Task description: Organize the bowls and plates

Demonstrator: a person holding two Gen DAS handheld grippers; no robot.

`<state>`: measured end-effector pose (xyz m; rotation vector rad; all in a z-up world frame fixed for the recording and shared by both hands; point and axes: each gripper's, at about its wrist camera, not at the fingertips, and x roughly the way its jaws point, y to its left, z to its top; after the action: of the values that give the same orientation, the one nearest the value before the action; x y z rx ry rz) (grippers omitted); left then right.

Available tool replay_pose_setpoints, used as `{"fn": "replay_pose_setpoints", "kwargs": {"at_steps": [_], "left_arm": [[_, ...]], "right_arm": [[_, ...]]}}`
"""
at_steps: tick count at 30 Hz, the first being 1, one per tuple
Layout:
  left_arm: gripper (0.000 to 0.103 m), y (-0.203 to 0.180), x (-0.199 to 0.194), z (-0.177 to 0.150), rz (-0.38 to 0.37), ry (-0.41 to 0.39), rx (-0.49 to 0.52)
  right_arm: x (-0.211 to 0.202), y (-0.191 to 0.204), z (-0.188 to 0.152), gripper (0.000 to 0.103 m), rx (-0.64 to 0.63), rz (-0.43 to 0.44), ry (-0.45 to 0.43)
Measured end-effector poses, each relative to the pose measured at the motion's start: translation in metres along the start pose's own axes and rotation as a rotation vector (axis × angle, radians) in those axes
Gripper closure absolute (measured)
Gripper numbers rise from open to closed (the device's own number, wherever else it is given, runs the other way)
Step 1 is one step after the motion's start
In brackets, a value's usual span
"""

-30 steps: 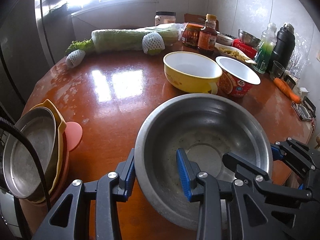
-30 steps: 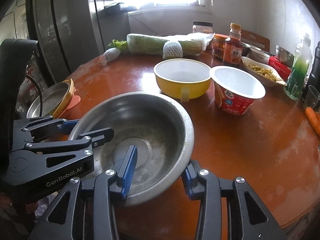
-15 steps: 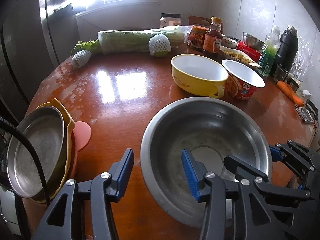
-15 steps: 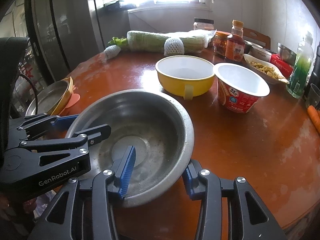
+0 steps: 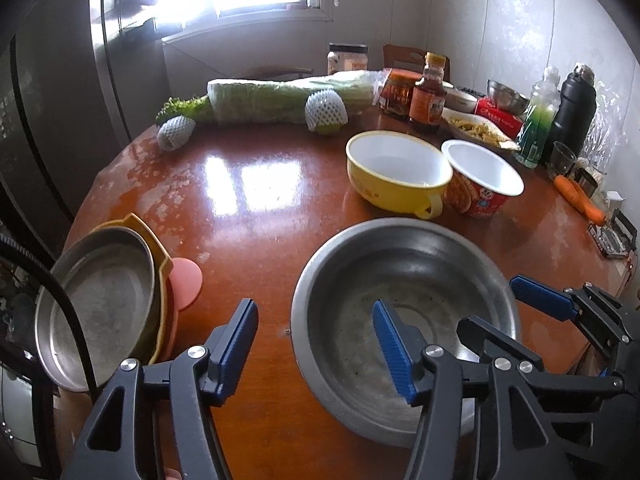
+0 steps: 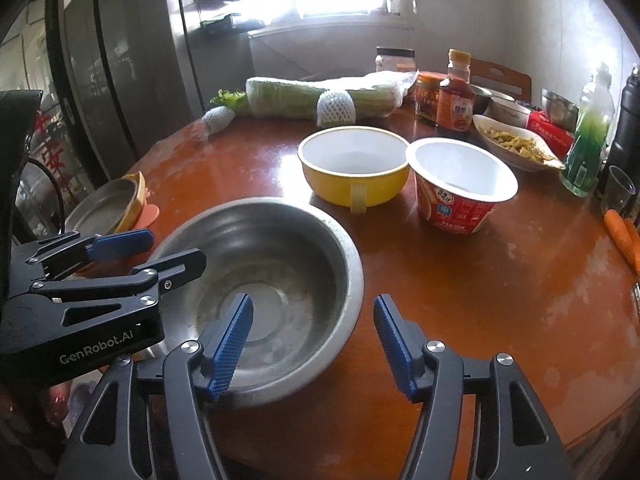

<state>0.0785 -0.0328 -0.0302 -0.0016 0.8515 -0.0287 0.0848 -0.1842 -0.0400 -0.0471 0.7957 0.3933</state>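
At the near edge of the round wooden table point(image 5: 256, 184), the large steel bowl point(image 5: 404, 320) sits flat on the surface, its weight borne by the table and by neither tool. The left gripper point(image 5: 316, 344) straddles the bowl's left rim: one blue pad is outside the wall, the other inside over the basin, and both stand clear of the metal. Its jaws are opening, the rim between them but not pressed. The right gripper point(image 6: 312, 336) straddles the right rim in the same way, with one pad inside, one outside over bare table, a clear gap on each side, and its jaws likewise opening. A bowl this wide appears to need a grip on each side, which would account for both tools being at opposite rims; the parted pads suggest it is being set free here.

At the left edge, a stack of plates point(image 5: 100, 312) overhangs the table, a steel dish uppermost on yellow and pink ones. This looks to be the grouping for flat ware. Beyond the steel bowl, the yellow bowl point(image 6: 354, 166) and the red paper noodle bowl point(image 6: 460, 184) stand just beside each other, not yet nested. In my judgement the steel bowl, being widest, is placed to receive them.
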Motion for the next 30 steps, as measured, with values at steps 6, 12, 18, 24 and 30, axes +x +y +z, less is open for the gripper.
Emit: {"fn": "replay_pose_setpoints", "kwargs": {"at_steps": [6, 12, 18, 24, 30], "left_arm": [[0.042, -0.002, -0.017, 0.006, 0.011, -0.031, 0.002], [0.042, -0.007, -0.027, 0.014, 0.013, -0.055, 0.01], [0.042, -0.01, -0.019, 0.028, -0.01, -0.055, 0.023], [0.042, -0.009, 0.005, 0.053, -0.037, -0.046, 0.006], [0.042, -0.004, 0.02, 0.077, -0.044, -0.046, -0.015]], "right_arm": [[-0.016, -0.007, 0.005, 0.035, 0.028, 0.002, -0.043], [-0.03, -0.01, 0.011, 0.031, 0.039, -0.002, -0.076], [-0.032, -0.013, 0.017, 0.03, 0.045, 0.006, -0.095], [-0.01, -0.032, 0.029, 0.03, 0.126, 0.045, -0.083], [0.015, -0.051, 0.048, 0.03, 0.225, 0.071, -0.066]]}}
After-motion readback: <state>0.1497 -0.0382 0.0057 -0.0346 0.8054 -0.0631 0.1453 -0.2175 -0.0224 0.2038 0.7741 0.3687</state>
